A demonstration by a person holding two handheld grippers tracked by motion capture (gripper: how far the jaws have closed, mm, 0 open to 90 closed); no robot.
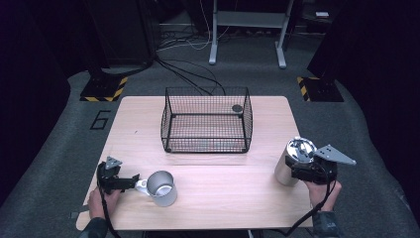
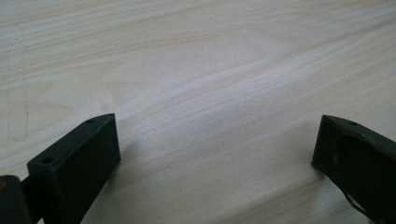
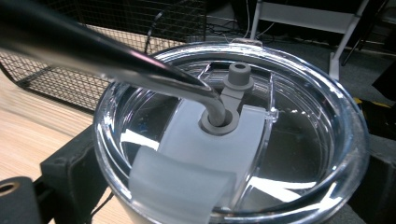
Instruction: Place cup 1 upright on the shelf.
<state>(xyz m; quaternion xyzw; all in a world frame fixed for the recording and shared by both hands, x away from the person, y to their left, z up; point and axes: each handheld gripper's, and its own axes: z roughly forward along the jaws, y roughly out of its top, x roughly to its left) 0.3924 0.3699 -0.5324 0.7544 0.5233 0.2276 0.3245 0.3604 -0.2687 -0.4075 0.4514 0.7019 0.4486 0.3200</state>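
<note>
A steel mug [image 1: 161,188] with a handle stands near the table's front left. My left gripper [image 1: 132,181] lies just left of that handle, and its jaws stand wide open in the left gripper view [image 2: 215,128] with bare wood between them. At the front right, a steel tumbler [image 1: 292,161] with a clear lid [image 3: 243,140] and a bent metal straw [image 3: 112,56] stands upright. My right gripper [image 1: 298,171] is shut on the tumbler [image 3: 327,116], with one black jaw on each side of its body.
A black wire basket [image 1: 206,121] stands at the back middle of the wooden table [image 1: 223,193], with a small dark round thing [image 1: 237,108] at its far right corner. Cables and metal stand legs [image 1: 214,34] lie on the floor beyond.
</note>
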